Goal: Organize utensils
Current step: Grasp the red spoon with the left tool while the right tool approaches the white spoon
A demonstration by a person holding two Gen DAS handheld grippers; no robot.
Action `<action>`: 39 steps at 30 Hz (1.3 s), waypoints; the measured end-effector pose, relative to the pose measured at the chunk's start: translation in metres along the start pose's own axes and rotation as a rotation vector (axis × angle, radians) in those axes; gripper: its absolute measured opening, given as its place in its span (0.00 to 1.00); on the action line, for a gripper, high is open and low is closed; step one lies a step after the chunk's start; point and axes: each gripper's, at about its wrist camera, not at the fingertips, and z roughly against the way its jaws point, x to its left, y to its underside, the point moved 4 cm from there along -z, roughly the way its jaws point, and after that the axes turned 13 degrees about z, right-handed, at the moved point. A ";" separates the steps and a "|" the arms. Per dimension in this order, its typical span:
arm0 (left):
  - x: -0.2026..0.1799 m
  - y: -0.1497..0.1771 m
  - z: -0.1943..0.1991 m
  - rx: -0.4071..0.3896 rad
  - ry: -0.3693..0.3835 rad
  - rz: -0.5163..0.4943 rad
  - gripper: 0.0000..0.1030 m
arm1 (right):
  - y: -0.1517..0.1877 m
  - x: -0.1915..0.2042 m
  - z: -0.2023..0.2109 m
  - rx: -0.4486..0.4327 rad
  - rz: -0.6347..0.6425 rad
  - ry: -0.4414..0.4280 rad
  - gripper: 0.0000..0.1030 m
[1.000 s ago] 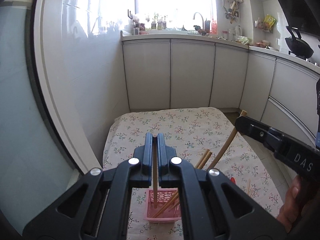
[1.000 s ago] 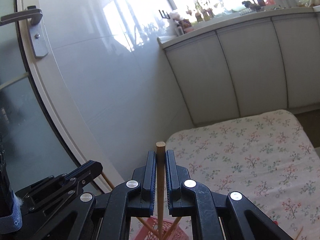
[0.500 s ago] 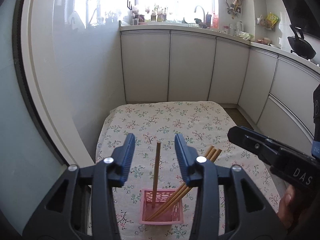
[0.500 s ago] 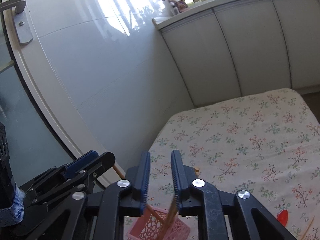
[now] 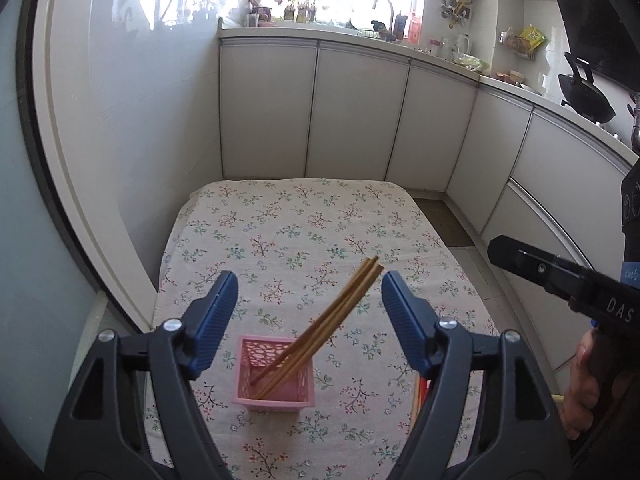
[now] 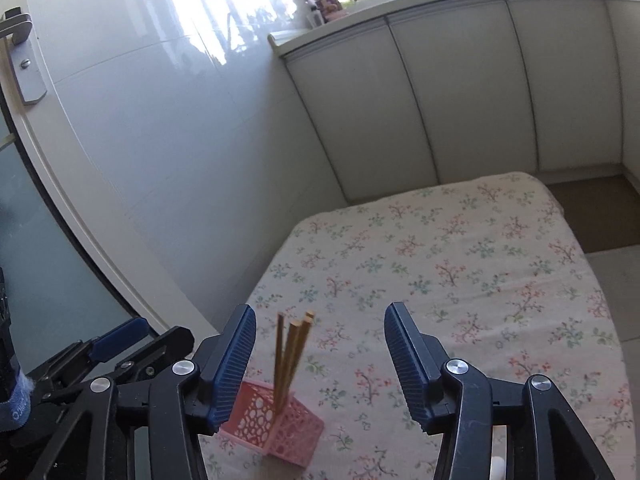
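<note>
both my claws, left claw and right claw, are opening with nothing gripped, and the chopsticks lean far-right out of the pink basket just below them.

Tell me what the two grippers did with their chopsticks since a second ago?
Both let go. The left gripper and right gripper each pinched one chopstick; now their jaws are opening with nothing pressed between them. The dropped sticks fell into the pink basket and lean with the other chopsticks. The basket and the flowered tablecloth stayed put.
</note>
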 end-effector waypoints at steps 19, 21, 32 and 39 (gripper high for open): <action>-0.085 0.065 -0.037 0.300 0.042 -0.124 0.82 | 0.074 -0.136 0.037 0.300 -0.202 0.203 0.76; -0.091 0.074 -0.046 0.335 0.039 -0.143 0.82 | 0.083 -0.145 0.035 0.335 -0.220 0.206 0.77; -0.118 0.123 -0.110 0.552 0.050 -0.162 0.53 | 0.130 -0.188 0.012 0.490 -0.345 0.206 0.77; -0.124 0.133 -0.171 0.582 0.005 -0.133 0.39 | 0.145 -0.201 -0.004 0.540 -0.405 0.189 0.77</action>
